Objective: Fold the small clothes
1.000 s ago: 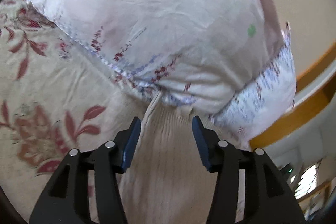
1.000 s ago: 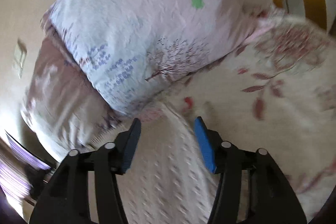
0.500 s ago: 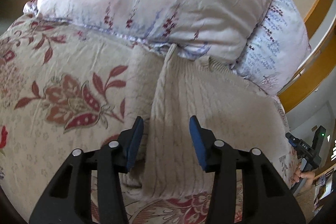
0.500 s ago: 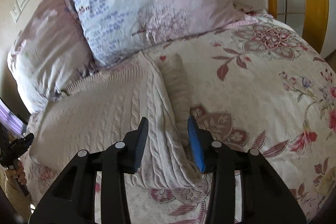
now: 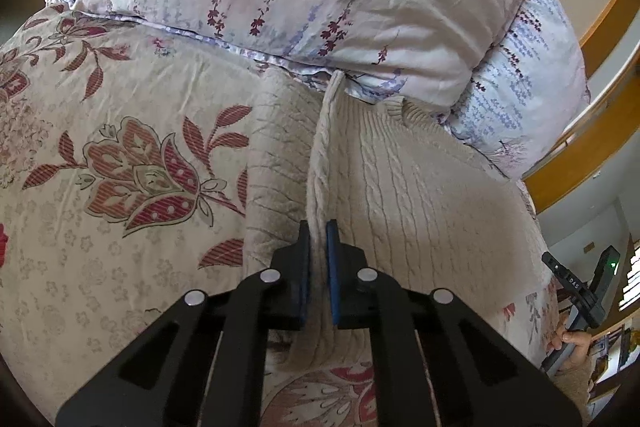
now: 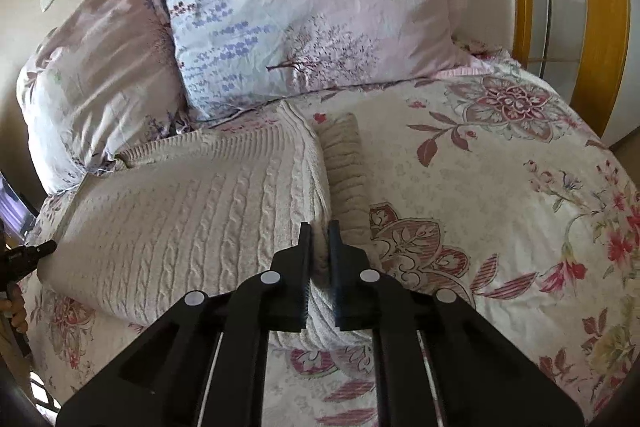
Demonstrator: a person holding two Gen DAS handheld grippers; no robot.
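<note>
A cream cable-knit sweater (image 5: 420, 195) lies flat on the floral bedspread, its neck toward the pillows. It also shows in the right wrist view (image 6: 192, 211). My left gripper (image 5: 318, 231) is shut on the sweater's left side edge, near the hem, next to a sleeve (image 5: 276, 163) lying alongside. My right gripper (image 6: 319, 231) is shut on the sweater's right side edge, beside the other sleeve (image 6: 346, 163).
Two floral pillows (image 6: 304, 7) (image 6: 96, 67) rest against the wall behind the sweater. The floral bedspread (image 6: 500, 195) spreads out on both sides. A wooden bed frame (image 5: 592, 131) runs at the right. The other handle and hand show at the edge (image 5: 576, 303).
Both grippers pulled back from the pillows toward the sweater's lower part, then closed from open onto its side edges.
</note>
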